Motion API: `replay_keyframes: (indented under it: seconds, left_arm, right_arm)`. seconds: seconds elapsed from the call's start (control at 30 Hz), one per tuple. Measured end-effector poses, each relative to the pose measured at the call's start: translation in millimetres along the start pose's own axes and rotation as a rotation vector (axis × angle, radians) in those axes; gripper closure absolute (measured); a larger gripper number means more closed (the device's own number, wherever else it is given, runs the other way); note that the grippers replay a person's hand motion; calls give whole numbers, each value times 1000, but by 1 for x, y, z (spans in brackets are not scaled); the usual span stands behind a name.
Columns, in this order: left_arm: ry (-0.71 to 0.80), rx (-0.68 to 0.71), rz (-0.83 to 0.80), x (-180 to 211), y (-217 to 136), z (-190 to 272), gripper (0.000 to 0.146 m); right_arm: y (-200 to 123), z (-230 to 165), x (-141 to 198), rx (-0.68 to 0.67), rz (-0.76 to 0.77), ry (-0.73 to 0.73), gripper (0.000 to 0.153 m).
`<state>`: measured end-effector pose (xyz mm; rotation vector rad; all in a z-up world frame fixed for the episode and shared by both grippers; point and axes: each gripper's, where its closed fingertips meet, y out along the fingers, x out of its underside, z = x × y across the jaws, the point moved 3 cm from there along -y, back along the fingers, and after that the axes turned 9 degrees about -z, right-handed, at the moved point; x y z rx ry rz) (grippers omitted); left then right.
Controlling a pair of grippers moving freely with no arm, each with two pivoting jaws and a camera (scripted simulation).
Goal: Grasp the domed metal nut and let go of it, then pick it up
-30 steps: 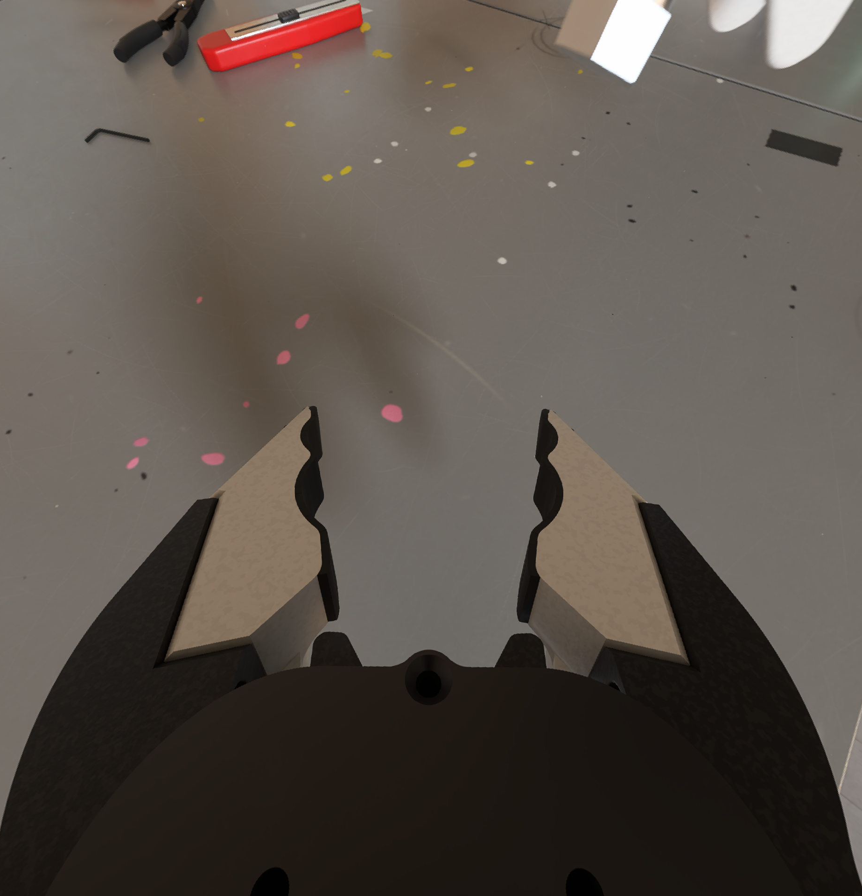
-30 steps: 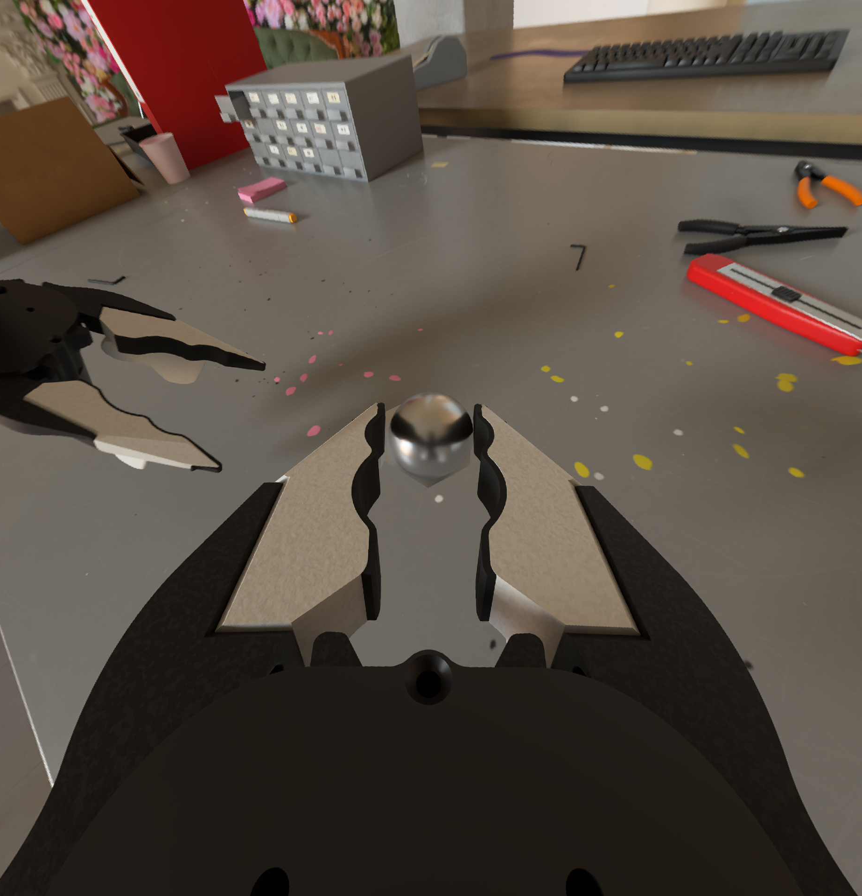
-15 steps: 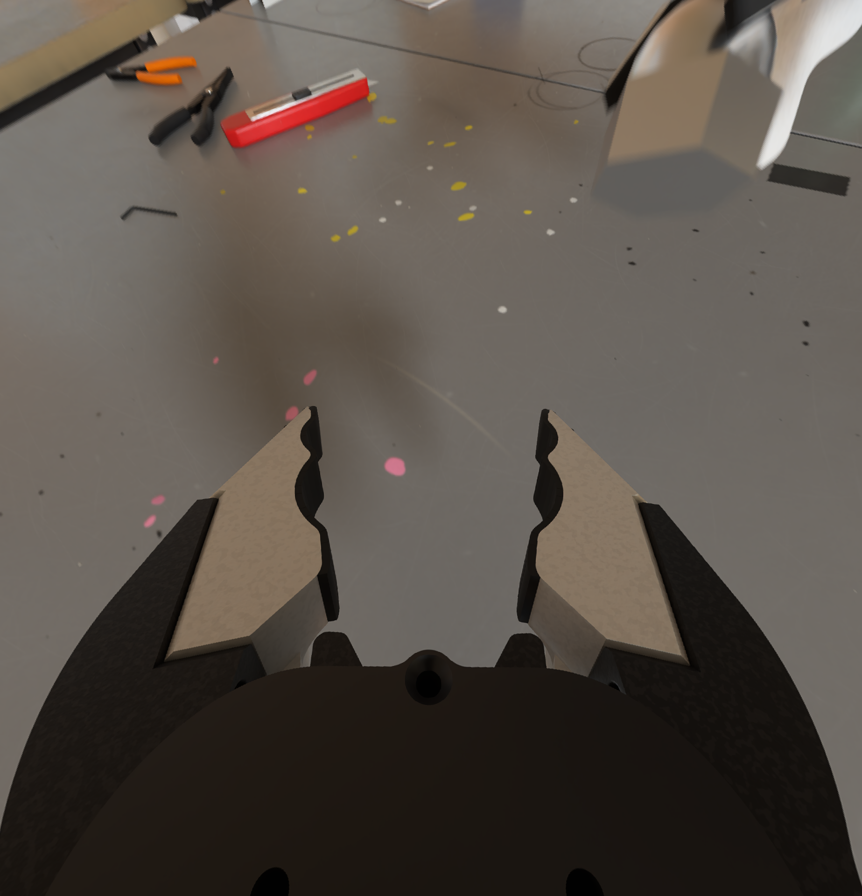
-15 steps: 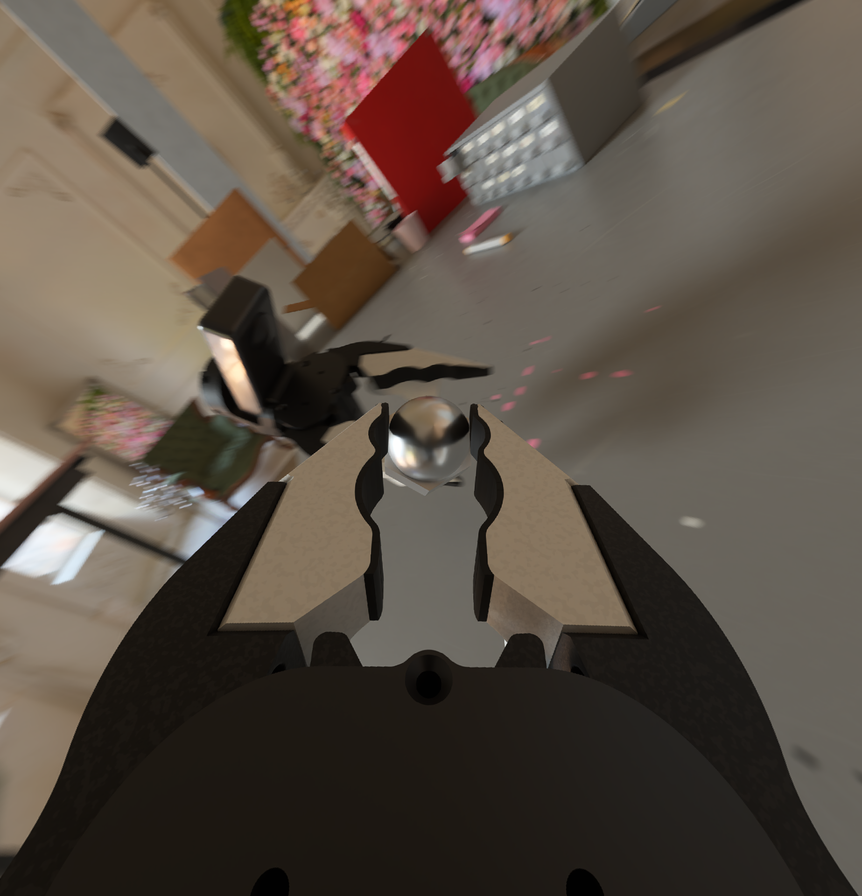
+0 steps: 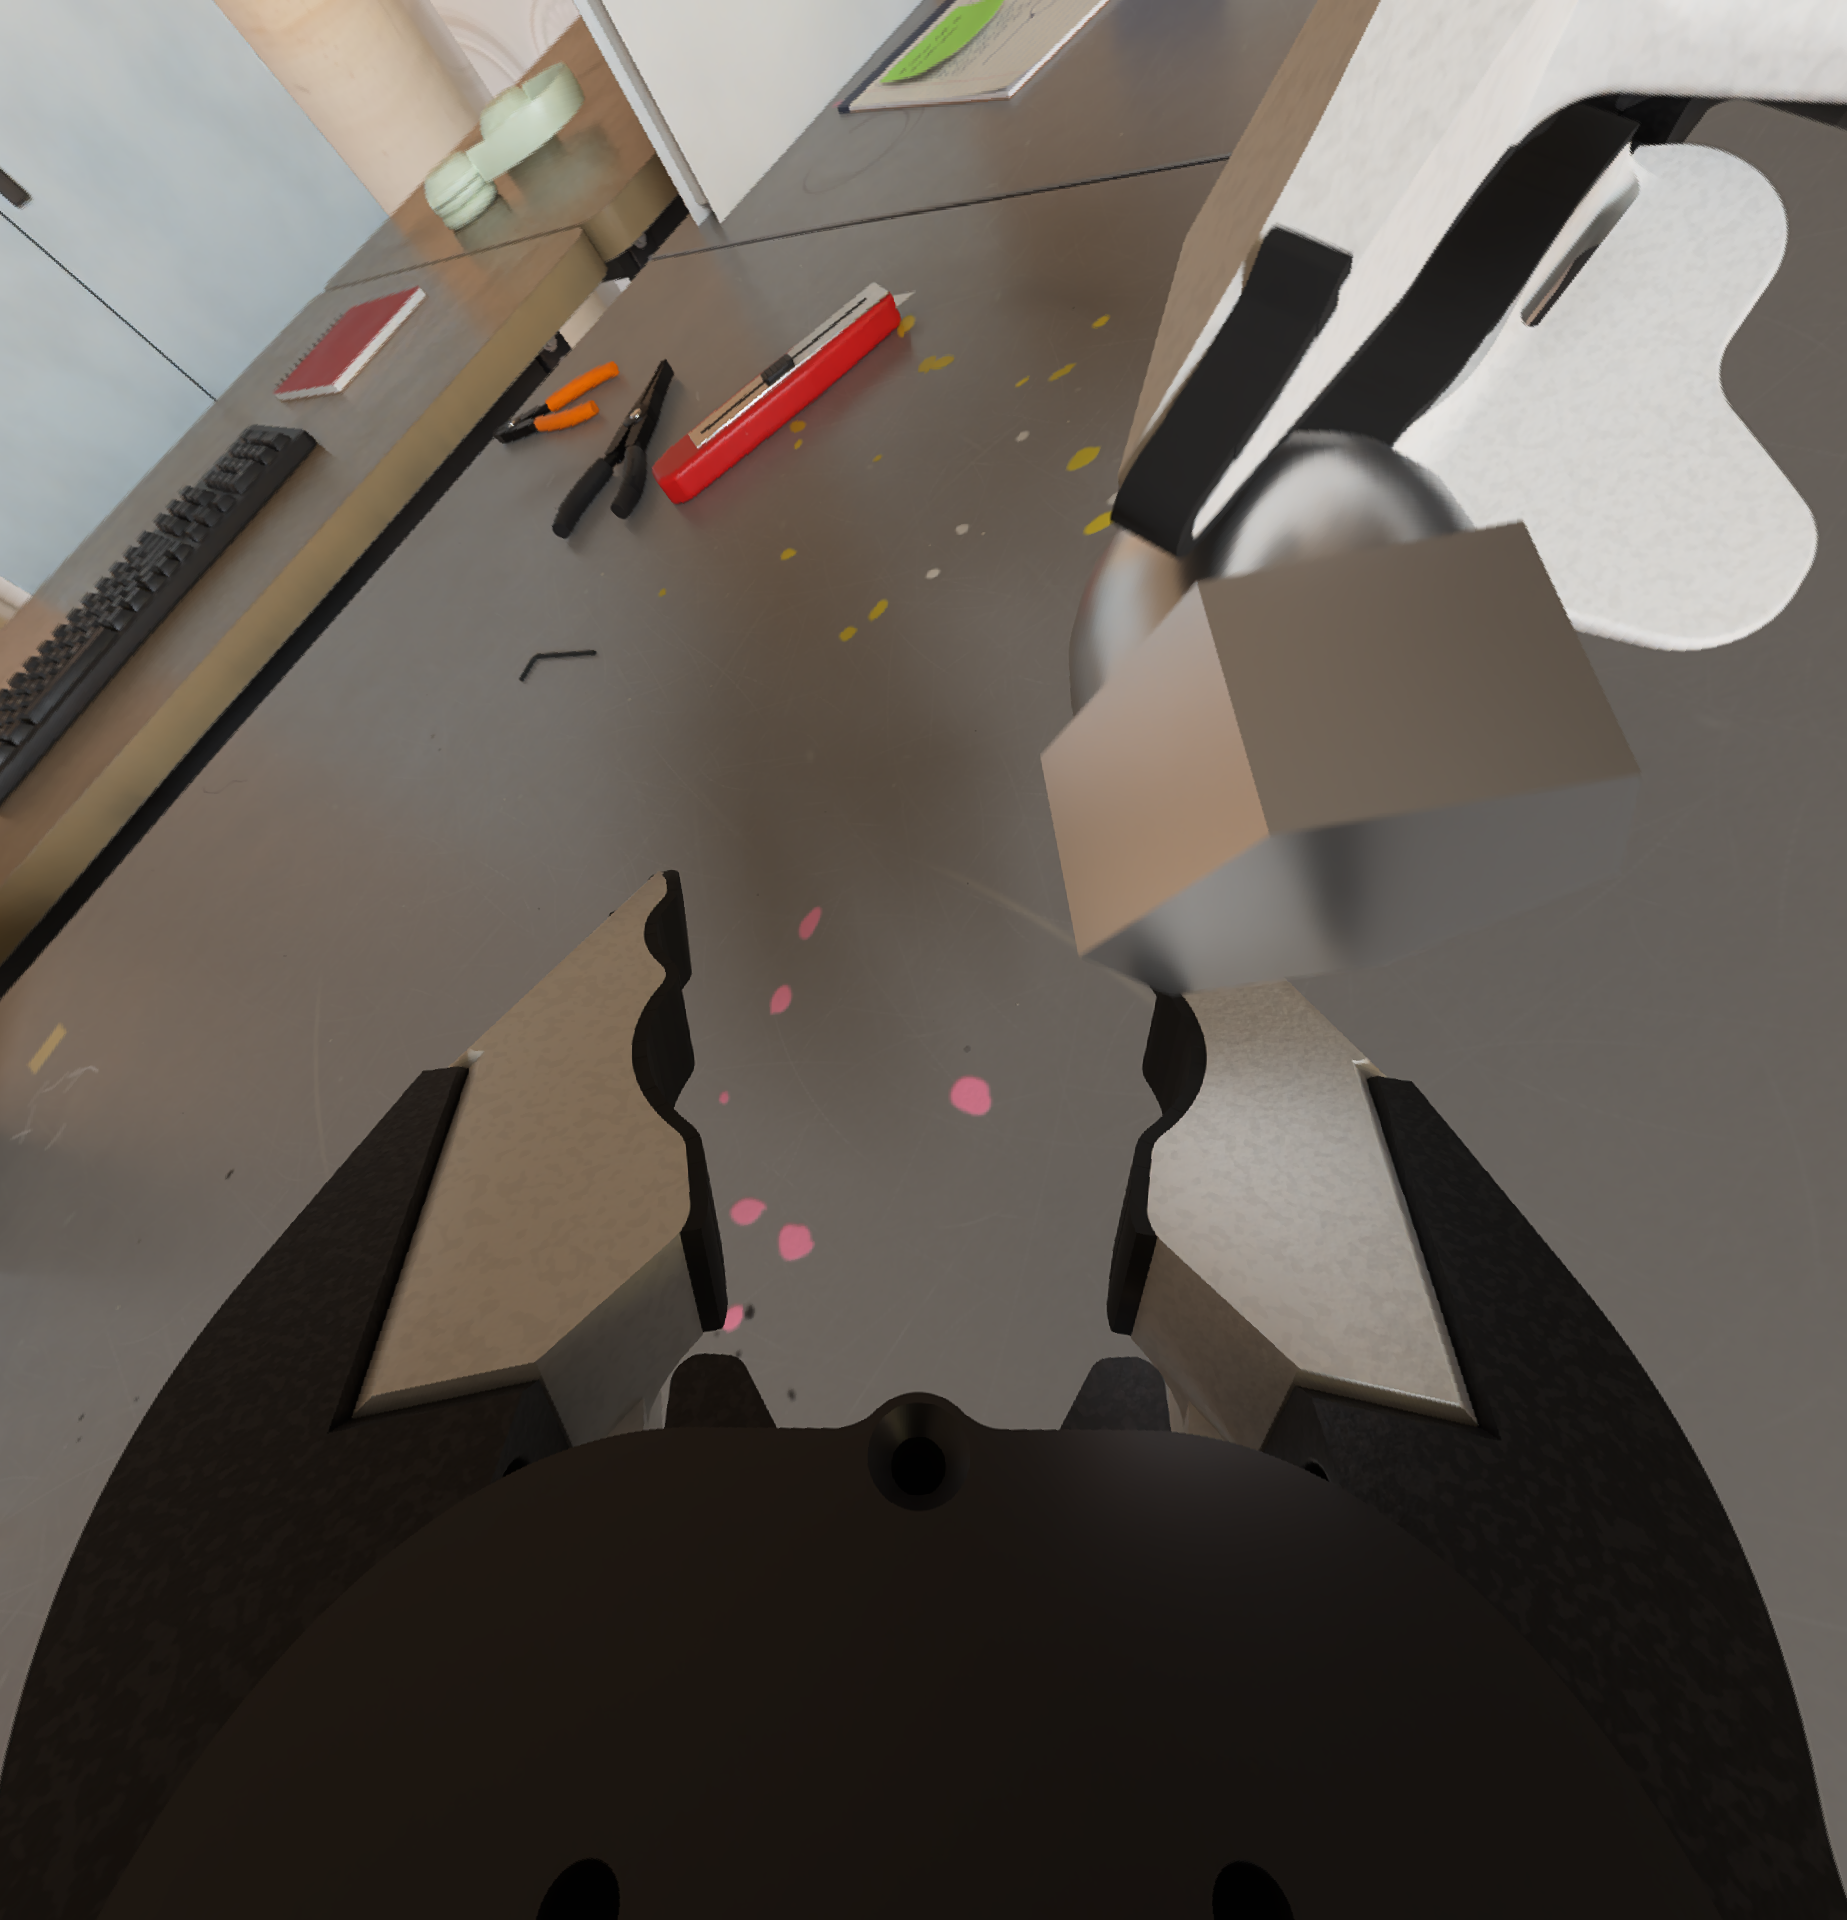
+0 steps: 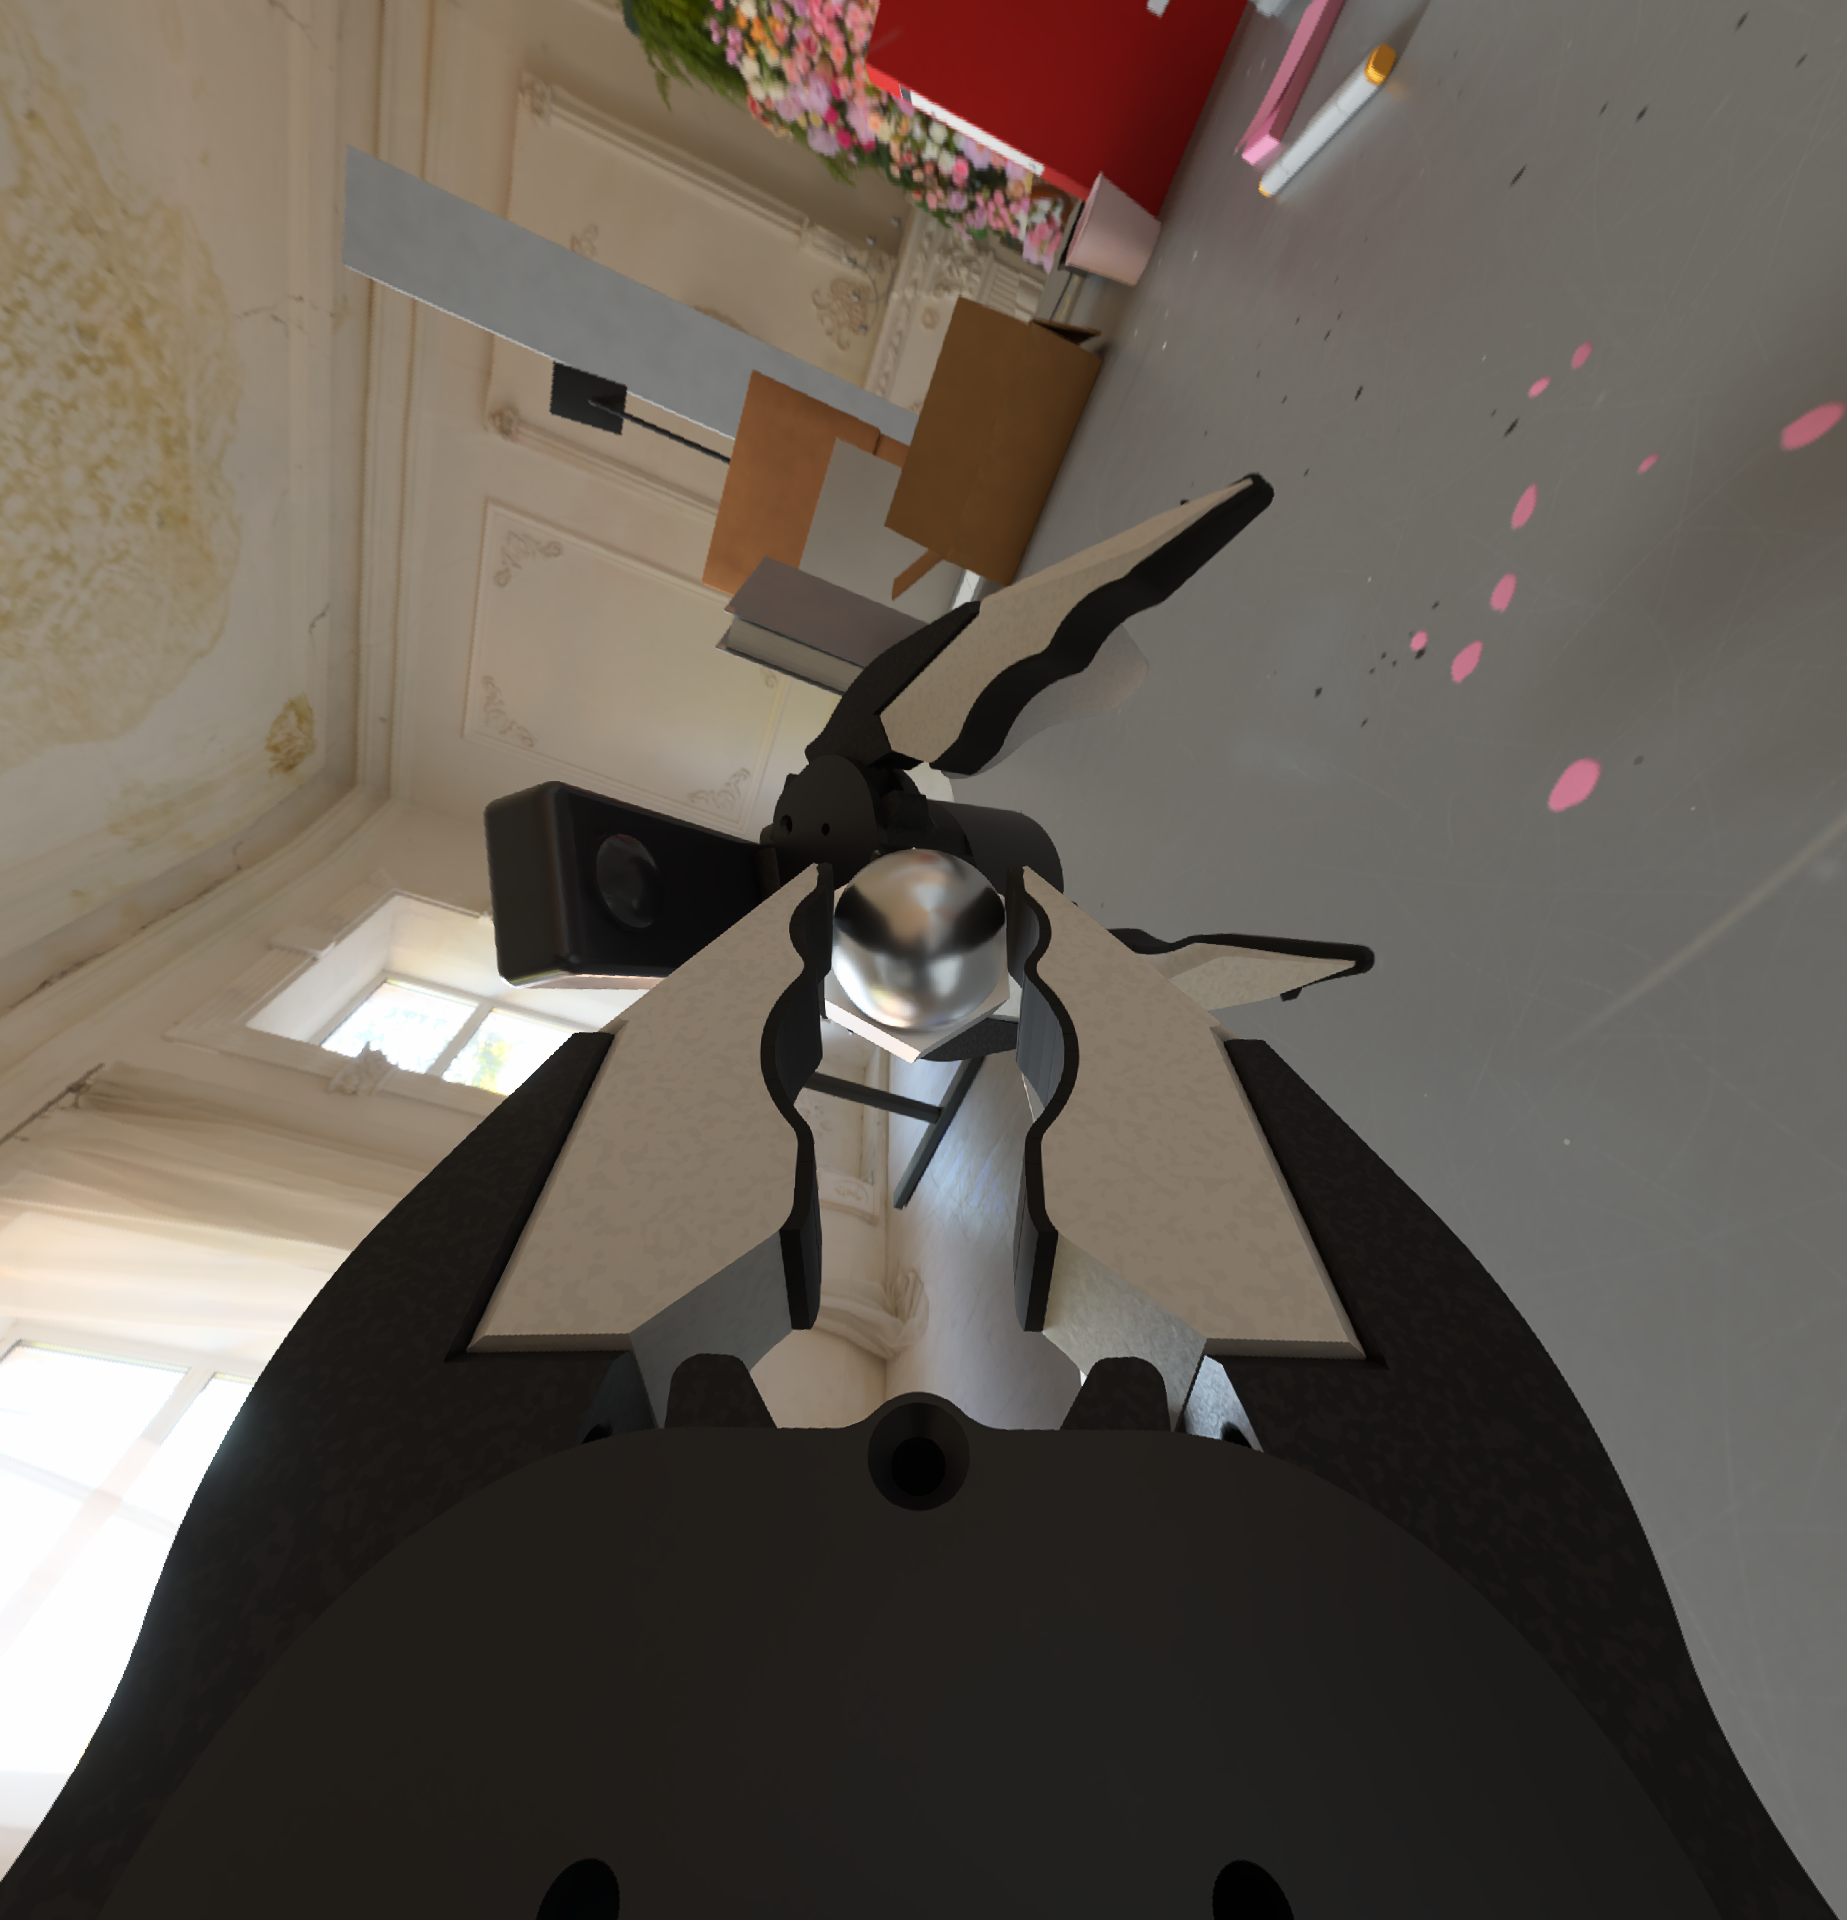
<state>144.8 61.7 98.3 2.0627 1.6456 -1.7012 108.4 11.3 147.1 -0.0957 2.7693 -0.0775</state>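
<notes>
We're working over the grey workbench [image 5: 898, 727], w/ the right gripper [image 6: 919, 935] rolled sideways and clamping the domed metal nut [image 6: 919, 961] at its fingertips, off the surface and close in front of the left gripper [image 5: 914, 997]. The left gripper is hanging spread wide, holding nothing. We're judging the first grasp done, so we're aiming to level the wrist and lower near the pink paint spots [image 5: 969, 1096] before releasing, b/c a rounded nut dropped from height is likely rolling toward the red utility knife [image 5: 779, 400].

Nut [image 6: 919, 940] between right gripper [image 6: 919, 914] fingers, above table [image 5: 379, 883], before left gripper [image 5: 914, 997]
</notes>
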Motion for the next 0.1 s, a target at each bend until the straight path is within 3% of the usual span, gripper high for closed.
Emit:
replay_keyframes:
  seconds: [0.1]
  left_arm:
    - [7, -8, -2, 1, 2, 1, 56]
  right_arm:
    - [3, 2, 2, 15, -26, 6, 119]
